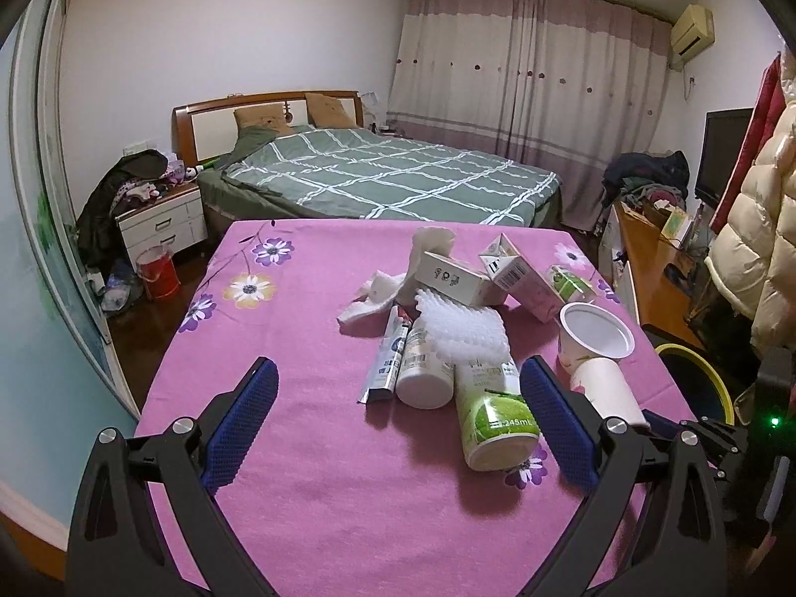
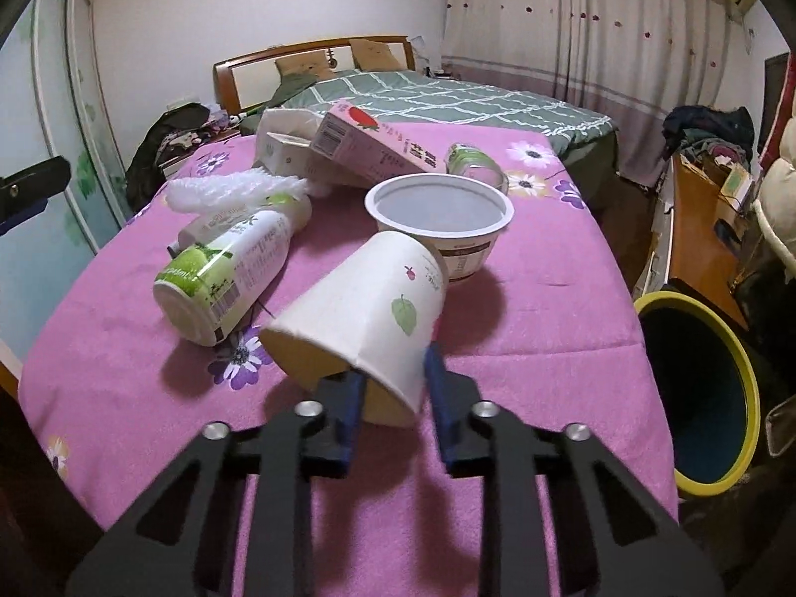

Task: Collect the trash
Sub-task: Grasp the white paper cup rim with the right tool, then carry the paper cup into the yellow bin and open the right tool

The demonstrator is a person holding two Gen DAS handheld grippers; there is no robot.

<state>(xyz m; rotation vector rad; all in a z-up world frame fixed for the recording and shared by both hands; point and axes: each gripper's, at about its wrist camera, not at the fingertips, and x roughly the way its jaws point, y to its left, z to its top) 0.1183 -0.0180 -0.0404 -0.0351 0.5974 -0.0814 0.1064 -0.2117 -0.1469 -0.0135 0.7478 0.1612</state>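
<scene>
The right gripper point(image 2: 393, 390) was clamped on the cup point(image 2: 358, 318); the left gripper point(image 1: 398, 418) stood apart. Next step: carry to the bin point(image 2: 696, 398) at its right.

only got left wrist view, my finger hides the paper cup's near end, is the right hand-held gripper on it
Observer: Yes. The right hand-held gripper is shut on the paper cup, its pads pinching the cup's wall at the near end.
Operator: where's the bin from there, i only see a bit of yellow rim
Observer: The bin stands just off the table's right edge, lower than the tabletop, mouth open and facing the right wrist camera.
</scene>
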